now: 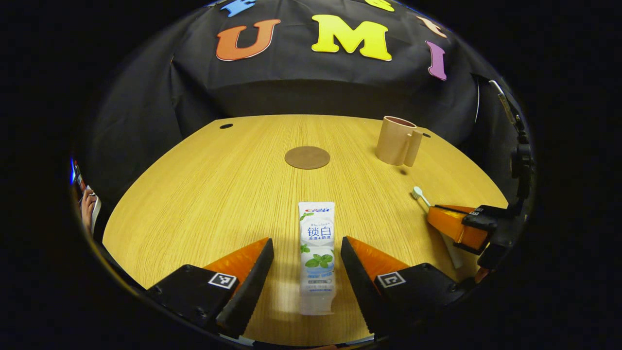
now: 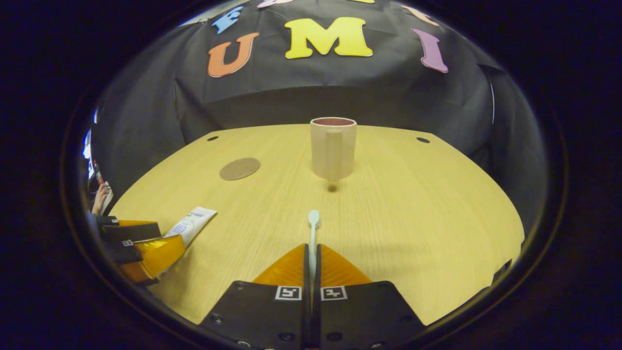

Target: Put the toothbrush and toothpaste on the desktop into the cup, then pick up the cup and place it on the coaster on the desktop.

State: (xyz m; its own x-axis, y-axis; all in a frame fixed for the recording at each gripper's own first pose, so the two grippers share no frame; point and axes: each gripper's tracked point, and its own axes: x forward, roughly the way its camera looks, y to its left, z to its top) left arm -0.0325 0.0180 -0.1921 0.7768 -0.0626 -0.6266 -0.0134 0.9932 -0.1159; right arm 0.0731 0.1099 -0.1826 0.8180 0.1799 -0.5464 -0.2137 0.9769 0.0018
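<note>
Right gripper view: toothbrush (image 2: 313, 238) head toward cup (image 2: 333, 148).

White toothpaste tube (image 1: 317, 257) flat on worktop, w/ green leaf print. White toothbrush (image 2: 313, 233) head pointing at beige handled cup (image 2: 333, 148), upright. Round brown coaster (image 2: 239, 168) left of cup, apart.
</note>
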